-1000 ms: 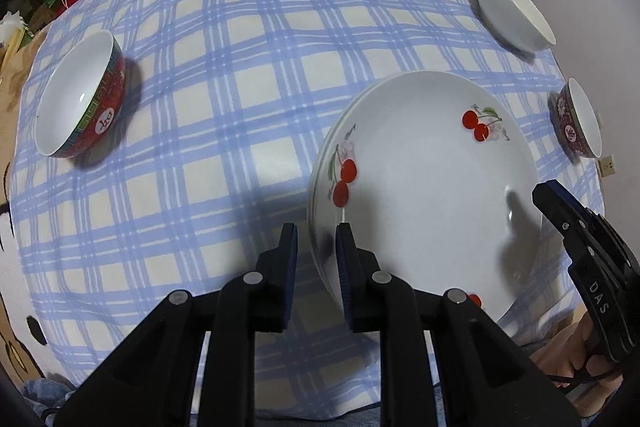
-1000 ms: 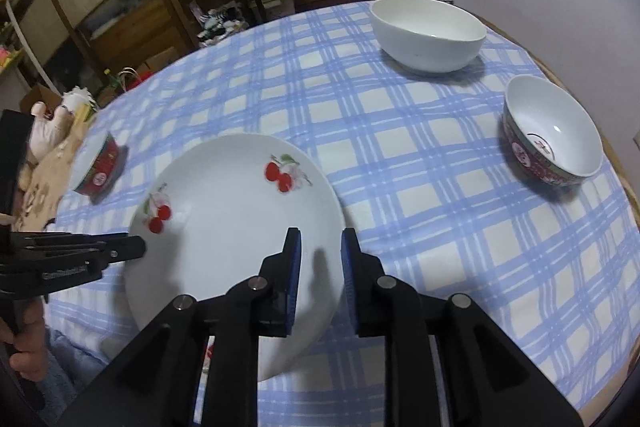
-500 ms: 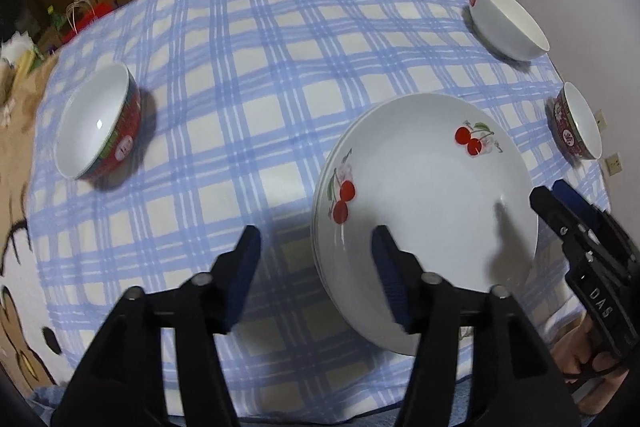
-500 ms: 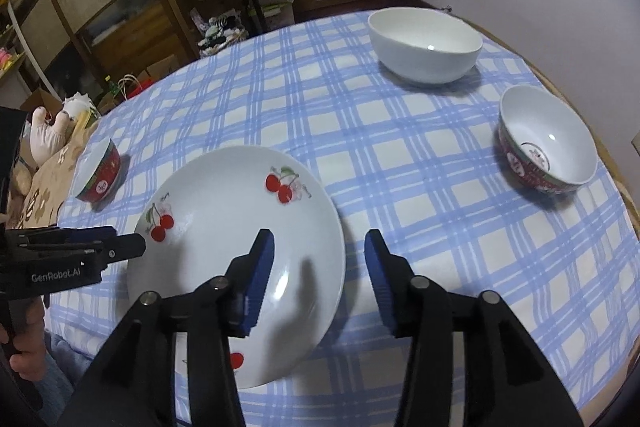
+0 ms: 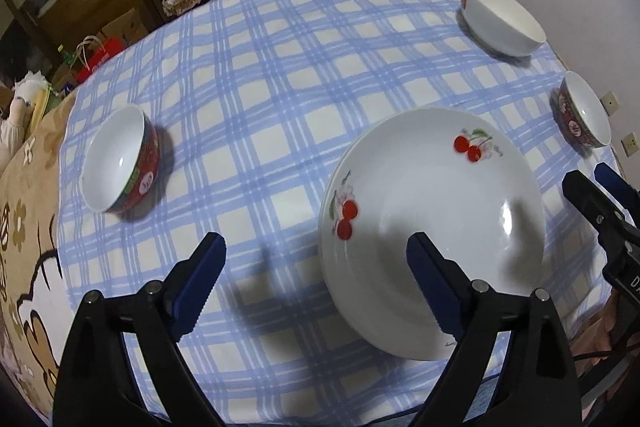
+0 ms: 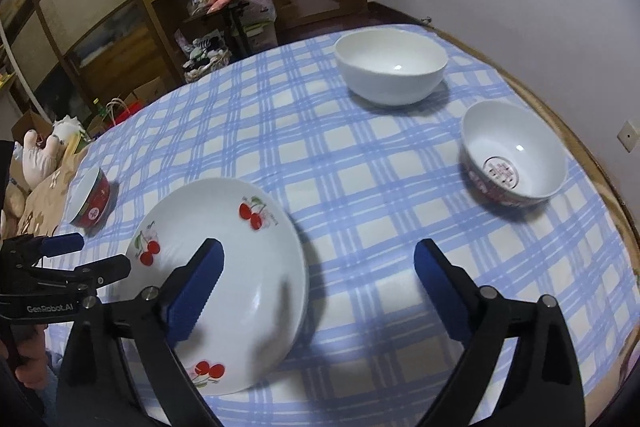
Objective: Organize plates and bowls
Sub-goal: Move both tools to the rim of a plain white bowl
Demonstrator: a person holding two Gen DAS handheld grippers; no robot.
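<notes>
**Cherry plate released, both grippers opening**

Since 1 second ago, both pairs of blue-padded jaws, then nearly shut at the plate's rim, have been spread wide, and both cameras have been lifted slightly away from the table. The left gripper [image 5: 316,267] is seen at the bottom of the left wrist view with its jaws opening; the near-left rim of the cherry plate [image 5: 432,227] lies below the gap, untouched by the pads. The right gripper [image 6: 318,275] is seen at the bottom of the right wrist view, its jaws likewise opening, with the plate's right rim [image 6: 224,287] below the gap and no pad pressed on it.

The plate is set flat on the blue checked tablecloth [image 5: 280,99], at lower right of the left wrist view and lower left of the right wrist view. 3 bowls are placed well apart from it: a red-patterned bowl [image 5: 120,165] at middle left of the left wrist view, a plain white bowl [image 6: 390,71] at upper centre of the right wrist view, and a second red-patterned bowl [image 6: 514,155] at middle right there. A wooden shelf unit [image 6: 100,11] is seen at upper left.
</notes>
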